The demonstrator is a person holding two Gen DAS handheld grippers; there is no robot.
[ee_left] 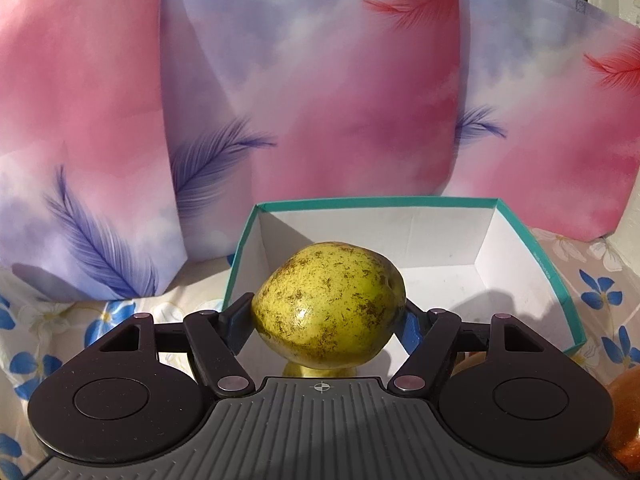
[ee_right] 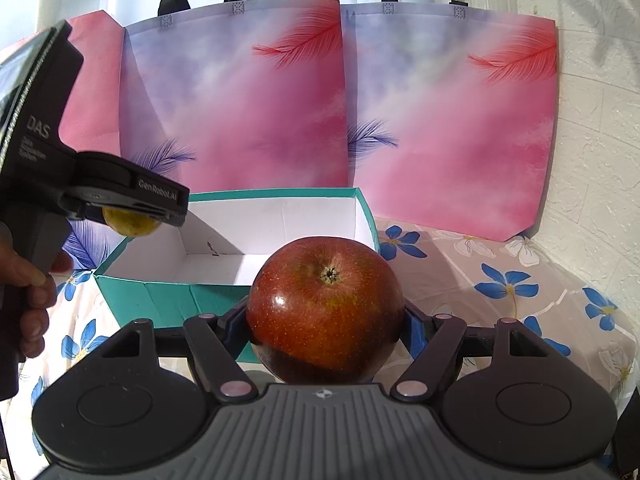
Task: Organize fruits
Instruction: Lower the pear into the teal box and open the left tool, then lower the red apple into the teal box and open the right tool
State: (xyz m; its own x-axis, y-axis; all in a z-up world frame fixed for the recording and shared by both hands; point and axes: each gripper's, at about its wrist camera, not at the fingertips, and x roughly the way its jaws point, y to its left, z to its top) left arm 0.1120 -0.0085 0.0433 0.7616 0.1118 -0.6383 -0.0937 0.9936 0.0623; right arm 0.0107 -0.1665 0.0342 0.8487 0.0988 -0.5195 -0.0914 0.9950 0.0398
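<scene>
My left gripper is shut on a yellow-green speckled pear and holds it above the near left corner of an open teal box with a white inside. My right gripper is shut on a dark red apple, stem end up, just in front of the same box. In the right wrist view the left gripper hangs over the box's left end with the pear showing under its fingers. The box holds no fruit.
Pink and lilac feather-print tote bags stand upright right behind the box. The table wears a cloth with blue flowers. A white textured wall is on the right. An orange-red fruit shows at the right edge.
</scene>
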